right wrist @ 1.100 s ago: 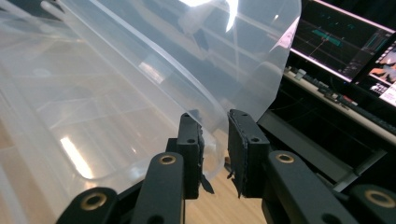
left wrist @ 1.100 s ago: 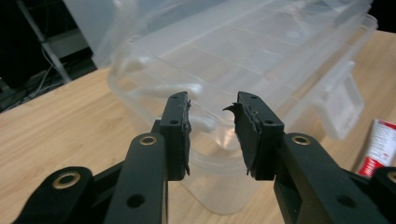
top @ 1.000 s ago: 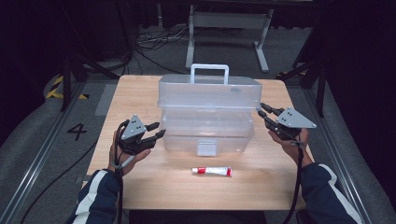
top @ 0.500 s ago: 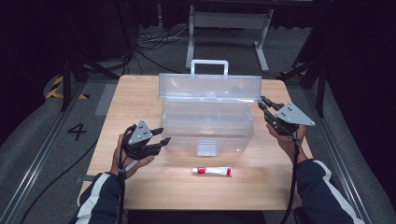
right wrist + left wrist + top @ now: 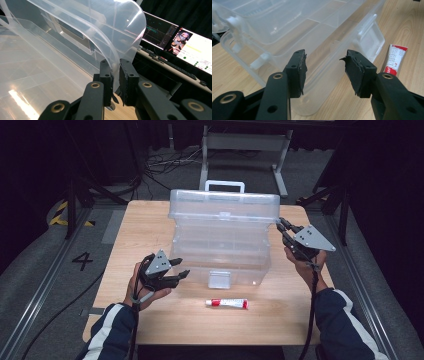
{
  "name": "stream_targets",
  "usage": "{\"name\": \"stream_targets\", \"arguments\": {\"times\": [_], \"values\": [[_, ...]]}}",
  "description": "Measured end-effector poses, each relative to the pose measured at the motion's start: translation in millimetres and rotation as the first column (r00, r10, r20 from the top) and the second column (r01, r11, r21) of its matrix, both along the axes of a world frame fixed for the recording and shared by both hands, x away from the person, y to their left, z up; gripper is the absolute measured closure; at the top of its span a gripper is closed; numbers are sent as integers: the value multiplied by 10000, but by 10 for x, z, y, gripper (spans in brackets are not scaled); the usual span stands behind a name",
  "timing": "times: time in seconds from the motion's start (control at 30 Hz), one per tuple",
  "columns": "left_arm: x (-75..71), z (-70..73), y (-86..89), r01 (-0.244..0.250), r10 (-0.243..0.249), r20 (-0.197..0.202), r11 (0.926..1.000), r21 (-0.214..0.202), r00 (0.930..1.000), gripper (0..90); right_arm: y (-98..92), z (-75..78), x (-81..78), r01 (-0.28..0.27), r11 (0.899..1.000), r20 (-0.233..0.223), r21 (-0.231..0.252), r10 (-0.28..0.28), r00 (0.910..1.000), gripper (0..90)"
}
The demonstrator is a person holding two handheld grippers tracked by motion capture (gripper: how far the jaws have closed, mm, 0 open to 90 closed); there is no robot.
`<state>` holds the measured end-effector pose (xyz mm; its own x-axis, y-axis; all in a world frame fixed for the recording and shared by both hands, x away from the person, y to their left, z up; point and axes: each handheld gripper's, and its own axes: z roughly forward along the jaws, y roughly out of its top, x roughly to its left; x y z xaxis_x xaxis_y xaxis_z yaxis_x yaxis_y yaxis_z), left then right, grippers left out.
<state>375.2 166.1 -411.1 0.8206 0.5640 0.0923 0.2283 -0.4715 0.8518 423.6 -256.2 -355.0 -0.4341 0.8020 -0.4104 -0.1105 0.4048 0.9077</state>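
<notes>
A clear plastic storage box (image 5: 222, 247) stands in the middle of the desk (image 5: 150, 220), a little closer to the far edge. Its lid (image 5: 225, 209) is lifted and tilted up toward the far edge, and a white handle (image 5: 225, 185) rises behind it.

The right gripper (image 5: 281, 225) is at the right end of the box, near the right edge of the desk. In the right gripper view its two black jaws stand almost together, with the thin curved edge of the lid (image 5: 117, 53) between them; they have just been closing, and the pads press on the plastic from both sides, so this gripper has hold of the lid at its right corner. The person's right hand (image 5: 302, 262) carries the gripper from below, and a dark sleeve with a white stripe (image 5: 345, 320) comes from the near right corner.

The left gripper (image 5: 177, 270) is near the left front corner of the box, just beside it but apart from it. Its jaws have just been opening and now stand about half open with nothing between them. In the left gripper view the box wall (image 5: 317, 62) and its front latch (image 5: 372, 37) are seen beyond the jaws.

A small white tube with a red cap end (image 5: 227, 303) lies flat on the desk in front of the box, near the near edge, parallel to it. It touches neither the box nor a gripper.
</notes>
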Motion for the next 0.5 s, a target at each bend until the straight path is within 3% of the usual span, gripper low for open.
{"name": "stream_targets", "arguments": {"times": [0.5], "values": [[123,-53,-205,525,-515,-206,9973,507,9985,516,12,110,148,231,9995,-210,217,-227,9995,830]]}}
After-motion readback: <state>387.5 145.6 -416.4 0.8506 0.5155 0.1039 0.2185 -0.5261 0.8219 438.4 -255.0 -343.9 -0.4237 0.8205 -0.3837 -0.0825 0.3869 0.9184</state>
